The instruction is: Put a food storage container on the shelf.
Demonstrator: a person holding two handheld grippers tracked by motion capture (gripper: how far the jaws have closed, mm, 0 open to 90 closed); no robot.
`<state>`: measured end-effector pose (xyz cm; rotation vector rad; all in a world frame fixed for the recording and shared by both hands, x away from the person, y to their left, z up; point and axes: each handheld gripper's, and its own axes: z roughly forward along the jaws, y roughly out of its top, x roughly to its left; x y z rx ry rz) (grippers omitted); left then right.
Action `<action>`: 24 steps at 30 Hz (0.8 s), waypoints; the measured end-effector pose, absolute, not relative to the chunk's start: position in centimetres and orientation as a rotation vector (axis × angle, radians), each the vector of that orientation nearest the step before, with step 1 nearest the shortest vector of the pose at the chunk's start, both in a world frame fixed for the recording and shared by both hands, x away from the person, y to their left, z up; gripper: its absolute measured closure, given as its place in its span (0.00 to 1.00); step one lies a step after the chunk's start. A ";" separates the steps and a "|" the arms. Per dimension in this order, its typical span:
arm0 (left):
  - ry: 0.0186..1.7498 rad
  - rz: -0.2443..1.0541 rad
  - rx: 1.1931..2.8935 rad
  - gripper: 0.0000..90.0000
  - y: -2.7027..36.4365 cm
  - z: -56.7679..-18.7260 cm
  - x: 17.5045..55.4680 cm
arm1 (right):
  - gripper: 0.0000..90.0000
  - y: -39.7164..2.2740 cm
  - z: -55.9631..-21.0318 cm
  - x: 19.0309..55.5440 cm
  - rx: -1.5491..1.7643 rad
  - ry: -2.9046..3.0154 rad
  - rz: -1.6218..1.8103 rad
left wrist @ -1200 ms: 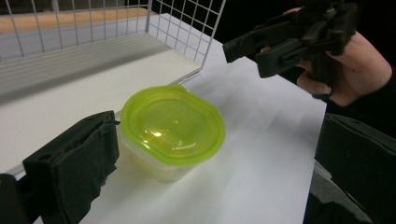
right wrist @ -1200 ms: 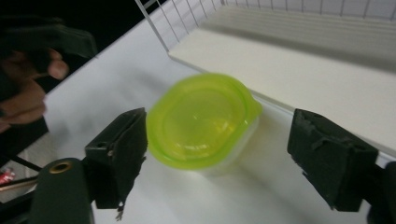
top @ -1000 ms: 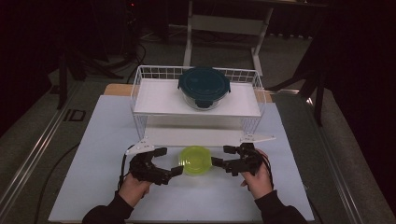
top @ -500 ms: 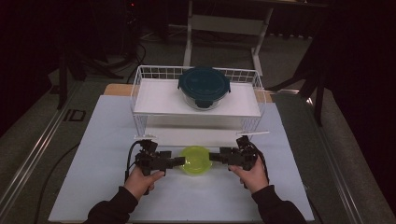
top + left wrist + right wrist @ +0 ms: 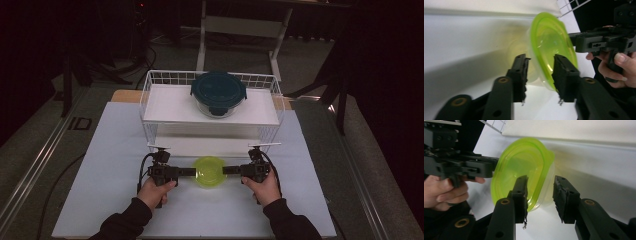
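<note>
Jaws of left gripper [image 5: 539,72] and right gripper [image 5: 540,193] straddle green-lidded container [image 5: 210,171], unclosed.

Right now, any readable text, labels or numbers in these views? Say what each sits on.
"ID": dark letters on the grey floor strip left of the white table, high view.
No print readable on the lime-green translucent plastic container, the dark teal round lidded glass bowl, the white wire rack, or either black gripper.
</note>
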<state>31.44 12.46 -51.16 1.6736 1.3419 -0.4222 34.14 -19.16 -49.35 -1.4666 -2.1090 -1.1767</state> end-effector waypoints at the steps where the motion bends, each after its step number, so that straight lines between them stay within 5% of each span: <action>1: 1.343 -0.425 1.674 0.74 12.5 -51.3 31.5 | 0.77 -19.1 -49.4 34.2 -1.468 -2.106 -1.159; 24: 1.369 -0.432 1.712 0.86 11.5 -50.4 30.2 | 0.88 -19.0 -49.5 33.1 -1.458 -2.066 -1.129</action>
